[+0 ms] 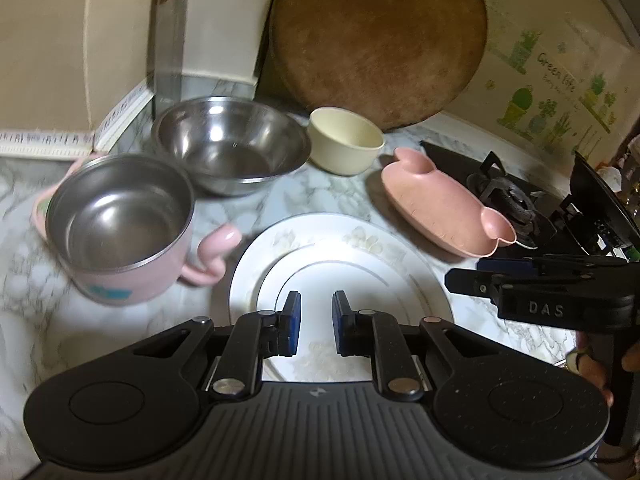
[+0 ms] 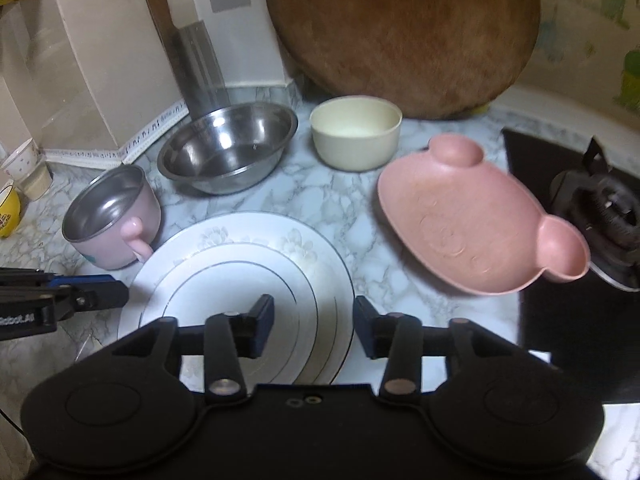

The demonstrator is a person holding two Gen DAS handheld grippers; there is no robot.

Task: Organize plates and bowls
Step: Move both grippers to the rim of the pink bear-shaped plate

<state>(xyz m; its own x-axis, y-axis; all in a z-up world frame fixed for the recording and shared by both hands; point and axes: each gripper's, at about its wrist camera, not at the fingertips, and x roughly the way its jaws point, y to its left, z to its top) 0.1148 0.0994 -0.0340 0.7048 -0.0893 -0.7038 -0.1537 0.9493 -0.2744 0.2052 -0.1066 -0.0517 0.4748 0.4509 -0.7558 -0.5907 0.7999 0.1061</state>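
A white plate (image 1: 340, 256) (image 2: 224, 264) lies on the marble counter in front of both grippers. My left gripper (image 1: 316, 322) is open and empty over its near part. My right gripper (image 2: 314, 326) is open and empty over its right rim. A pink bear-shaped plate (image 1: 440, 204) (image 2: 472, 216) lies to the right. A cream bowl (image 1: 346, 140) (image 2: 356, 132) and a steel bowl (image 1: 232, 144) (image 2: 228, 148) stand at the back. A pink steel-lined bowl with handles (image 1: 120, 224) (image 2: 112, 216) stands at the left.
A round wooden cutting board (image 1: 376, 36) (image 2: 400, 32) leans on the back wall. A gas stove burner (image 1: 508, 200) (image 2: 600, 204) is at the right. A cleaver (image 2: 196, 60) leans at the back left. Small cups (image 2: 24, 168) stand at the far left.
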